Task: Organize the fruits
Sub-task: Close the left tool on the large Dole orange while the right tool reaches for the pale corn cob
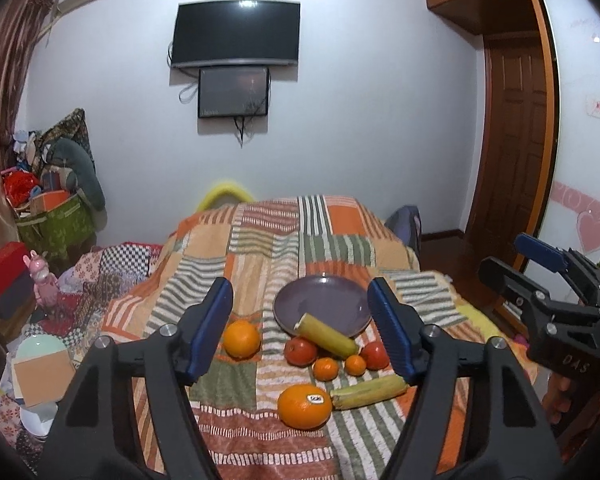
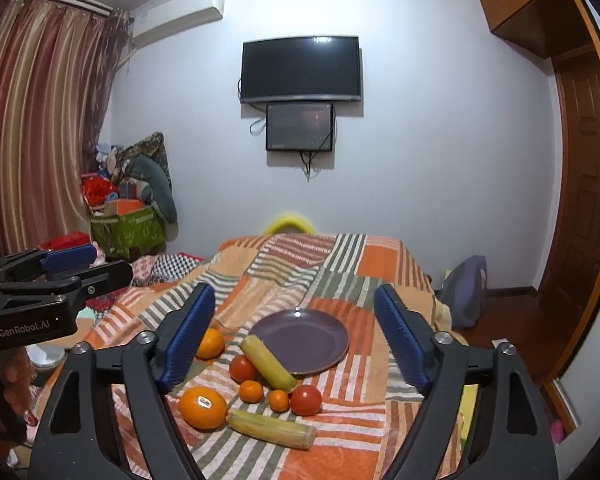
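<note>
Orange citrus (image 1: 304, 406), sticker on top, beside pale-yellow corn cob (image 1: 369, 391).

Left gripper (image 1: 302, 322) is held above the patchwork blanket (image 1: 260, 240) with jaws spread wide and nothing between them; the right gripper (image 1: 548, 264) shows at 3 o'clock, clear of the fruit, its jaw state not determinable. A purple plate (image 1: 320, 300) sits near centre with one corn cob (image 1: 327, 336) leaning on its near rim at 6 o'clock. Below the plate lie two tomatoes (image 1: 300, 351), two small tangerines (image 1: 326, 369), a stickered orange (image 1: 304, 406) touching a second corn cob (image 1: 370, 392), and a separate orange (image 1: 242, 339) at 9 o'clock of the group.
</note>
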